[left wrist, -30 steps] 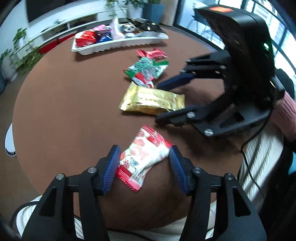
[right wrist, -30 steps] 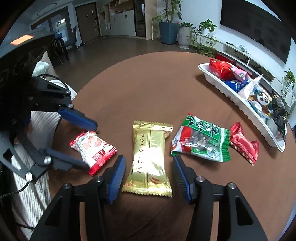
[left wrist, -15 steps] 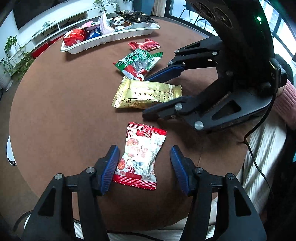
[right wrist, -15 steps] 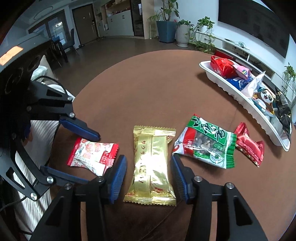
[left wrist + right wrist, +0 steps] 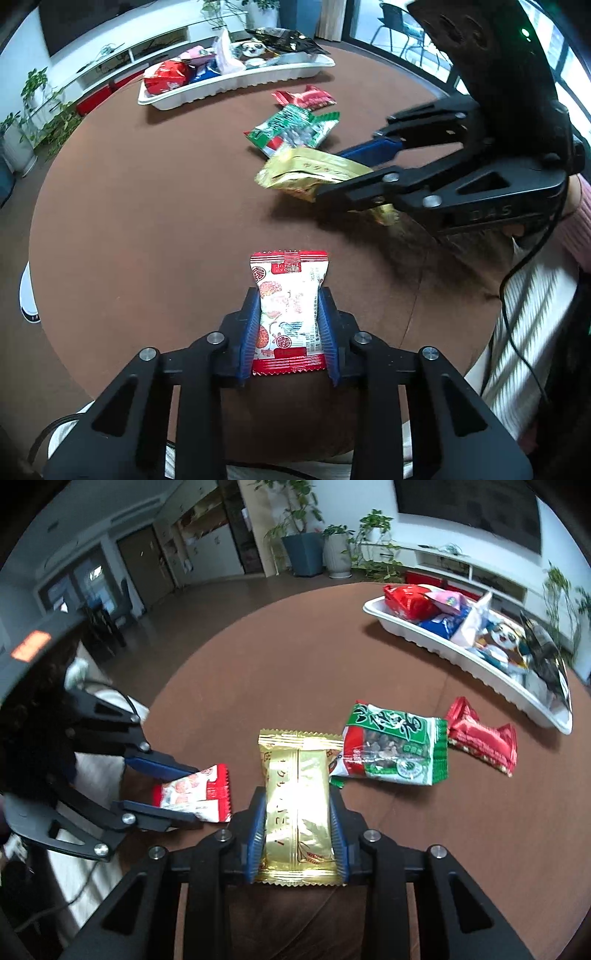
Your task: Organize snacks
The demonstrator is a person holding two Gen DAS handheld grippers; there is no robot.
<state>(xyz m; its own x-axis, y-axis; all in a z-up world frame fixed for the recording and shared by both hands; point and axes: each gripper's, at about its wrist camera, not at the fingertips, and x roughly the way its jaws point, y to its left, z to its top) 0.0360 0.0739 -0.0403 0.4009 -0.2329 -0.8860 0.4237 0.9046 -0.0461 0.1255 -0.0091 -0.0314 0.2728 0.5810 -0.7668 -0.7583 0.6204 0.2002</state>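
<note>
The left claw (image 5: 287, 325) is pinching a red-and-white snack packet (image 5: 289, 295) between its blue pads, close to the near edge of the round brown tabletop (image 5: 147, 221). Beside it the right claw (image 5: 297, 830) squeezes a gold packet (image 5: 297, 805). Just beyond lie a green packet (image 5: 391, 746) and a small red packet (image 5: 480, 738), then the white tray (image 5: 461, 657) heaped with snacks

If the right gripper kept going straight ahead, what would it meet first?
Probably the green snack packet, just beyond the gold packet in the right gripper; depth is unclear.
</note>
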